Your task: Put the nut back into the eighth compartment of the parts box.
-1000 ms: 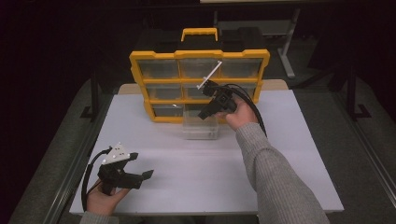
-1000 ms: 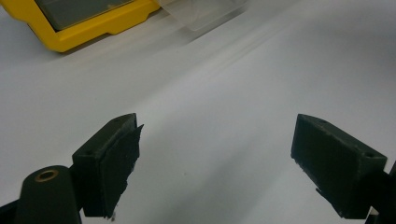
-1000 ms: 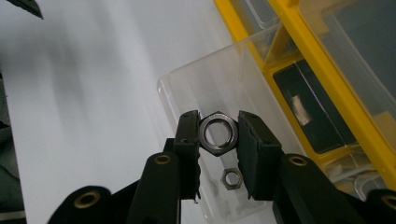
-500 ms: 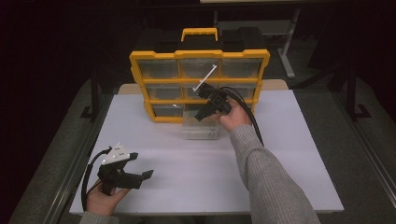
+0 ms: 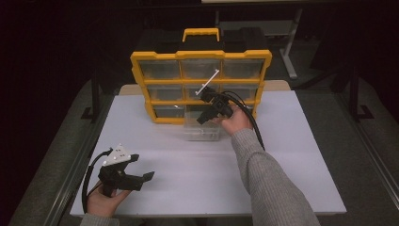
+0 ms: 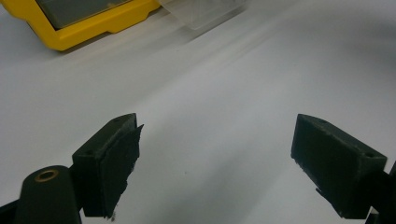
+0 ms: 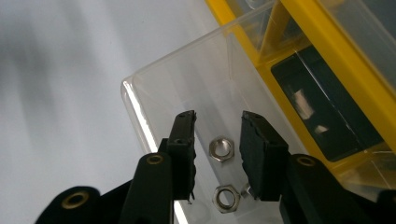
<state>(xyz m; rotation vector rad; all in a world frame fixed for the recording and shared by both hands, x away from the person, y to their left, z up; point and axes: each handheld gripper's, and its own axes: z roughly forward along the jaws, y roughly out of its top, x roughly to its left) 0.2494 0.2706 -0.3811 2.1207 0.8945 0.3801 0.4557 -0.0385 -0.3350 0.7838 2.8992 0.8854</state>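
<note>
The right hand-held gripper (image 7: 217, 123) has dropped into the clear bin (image 5: 201, 131) in front of the yellow organizer (image 5: 141, 84) and its jaws have just been opening, nothing pinched. A nut (image 7: 221, 148) lies loose between them (likely just released). The left hand-held gripper (image 6: 217, 154) idles open above the bench (image 5: 291, 155).

Dim, dark surroundings above; only the white table (image 5: 291, 155) evenly lit, from overhead. Soft, faint shadows beneath the left gripper (image 6: 215, 154). Streaky motion blur beyond its fingertips. Glare along the clear drawer (image 7: 154, 88) rim beside the right gripper (image 7: 217, 135) fingers; near arms out of focus.
</note>
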